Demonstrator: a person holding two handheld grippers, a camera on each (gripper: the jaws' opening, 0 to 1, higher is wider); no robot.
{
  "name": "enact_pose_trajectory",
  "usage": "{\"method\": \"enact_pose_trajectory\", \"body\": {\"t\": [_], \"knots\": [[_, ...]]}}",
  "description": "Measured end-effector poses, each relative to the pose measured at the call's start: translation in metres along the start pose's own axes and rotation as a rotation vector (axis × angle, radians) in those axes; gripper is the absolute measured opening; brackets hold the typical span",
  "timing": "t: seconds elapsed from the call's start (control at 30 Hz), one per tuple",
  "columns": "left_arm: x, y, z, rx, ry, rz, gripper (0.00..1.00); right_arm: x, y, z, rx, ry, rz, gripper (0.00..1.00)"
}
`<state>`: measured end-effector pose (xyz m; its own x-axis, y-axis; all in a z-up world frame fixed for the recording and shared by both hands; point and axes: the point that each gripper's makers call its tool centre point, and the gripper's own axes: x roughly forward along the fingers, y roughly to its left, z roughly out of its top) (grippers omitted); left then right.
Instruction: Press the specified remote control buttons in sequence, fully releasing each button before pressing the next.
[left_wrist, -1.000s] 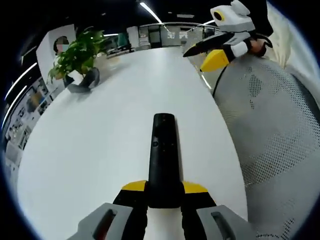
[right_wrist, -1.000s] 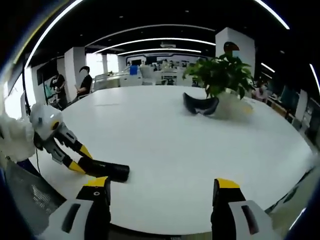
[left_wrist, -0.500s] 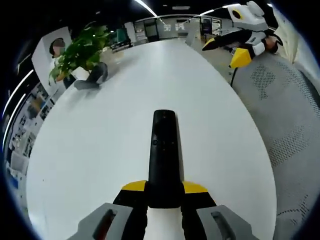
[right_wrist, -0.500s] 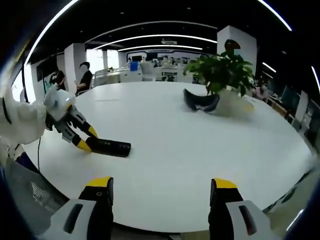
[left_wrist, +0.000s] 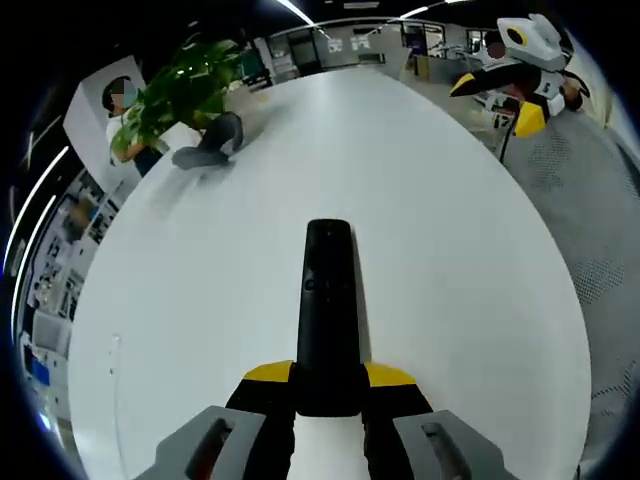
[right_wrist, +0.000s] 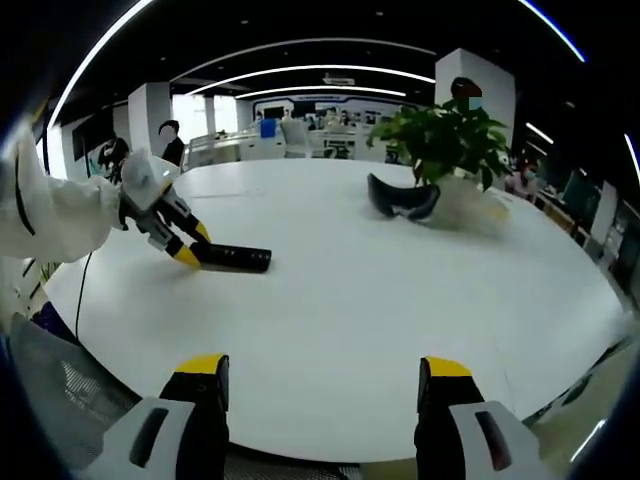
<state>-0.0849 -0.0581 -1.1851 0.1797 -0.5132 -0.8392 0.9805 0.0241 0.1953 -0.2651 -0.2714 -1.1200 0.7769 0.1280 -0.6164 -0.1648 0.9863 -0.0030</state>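
Left gripper view, left to right: plant (left_wrist: 185, 95) far ahead and to the left of the left gripper (left_wrist: 328, 385), dark curved object (left_wrist: 208, 153) at its base, both on white table (left_wrist: 180, 300). Dead ahead: black remote (left_wrist: 327, 305) clamped between the yellow-tipped jaws at its near end, pointing straight away, rest of it over the table; buttons too blurred to read. Cannot tell whether far end touches the tabletop. Far ahead to the right, past the table edge: right gripper (left_wrist: 500, 95), held by a hand, yellow tips spread, gripping nothing. Mesh chair (left_wrist: 600, 230) at the right edge.

Right gripper view, left to right: white sleeve (right_wrist: 50, 215) at far left, leading to left gripper (right_wrist: 195, 250) ahead-left of the right gripper (right_wrist: 320, 375), closed on the remote (right_wrist: 235, 258). Remote low over or on the table (right_wrist: 350, 300), well ahead-left of the jaws, long axis pointing right across the view. Own jaws at bottom wide apart, nothing between them, near table edge just ahead. Farther ahead and right: dark curved object (right_wrist: 402, 198) just beside plant (right_wrist: 445, 145), both well apart from the remote. People (right_wrist: 170, 145) in the office background beyond the table on the left.
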Motion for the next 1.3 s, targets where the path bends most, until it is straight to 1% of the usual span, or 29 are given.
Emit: {"method": "enact_pose_trajectory", "body": {"t": [0.27,0.37,0.43,0.53,0.57,0.67,0.8,0.83,0.87,0.93,0.97,1.13,1.23,1.3], "knots": [[0.006,0.030,-0.008,0.034,0.040,0.005,0.23,0.002,0.000,-0.003,-0.006,0.019,0.001,0.76],[0.009,0.045,-0.009,0.040,0.051,0.013,0.23,0.002,0.000,-0.004,-0.006,0.024,0.001,0.76],[0.010,0.057,-0.010,0.048,0.060,0.033,0.23,0.002,0.000,-0.005,-0.008,0.030,0.001,0.75],[0.012,0.070,-0.012,0.041,0.070,0.039,0.23,0.003,0.000,-0.005,-0.008,0.031,0.003,0.75],[0.012,0.071,-0.012,0.039,0.076,0.035,0.23,0.003,0.000,-0.006,-0.007,0.032,0.003,0.75],[0.014,0.083,-0.013,0.048,0.086,0.040,0.23,0.003,0.000,-0.007,-0.007,0.036,0.004,0.73],[0.017,0.097,-0.016,0.020,0.102,0.047,0.23,0.003,0.000,-0.006,-0.008,0.033,0.005,0.73],[0.019,0.103,-0.018,0.008,0.110,0.051,0.23,0.003,0.000,-0.006,-0.007,0.031,0.006,0.73],[0.019,0.109,-0.017,-0.011,0.105,0.060,0.23,0.003,0.001,-0.006,-0.007,0.030,0.008,0.73],[0.020,0.115,-0.018,-0.021,0.115,0.063,0.23,0.003,0.001,-0.006,-0.008,0.030,0.008,0.72],[0.021,0.115,-0.015,-0.017,0.113,0.062,0.23,0.003,0.001,-0.005,-0.006,0.029,0.009,0.72],[0.025,0.124,-0.012,-0.010,0.129,0.052,0.23,0.003,0.002,-0.007,-0.008,0.035,0.012,0.72],[0.026,0.122,-0.013,-0.022,0.134,0.003,0.24,0.002,0.002,-0.007,-0.008,0.037,0.013,0.72],[0.026,0.121,-0.013,-0.020,0.131,-0.005,0.24,0.002,0.003,-0.007,-0.008,0.037,0.014,0.72]]}}
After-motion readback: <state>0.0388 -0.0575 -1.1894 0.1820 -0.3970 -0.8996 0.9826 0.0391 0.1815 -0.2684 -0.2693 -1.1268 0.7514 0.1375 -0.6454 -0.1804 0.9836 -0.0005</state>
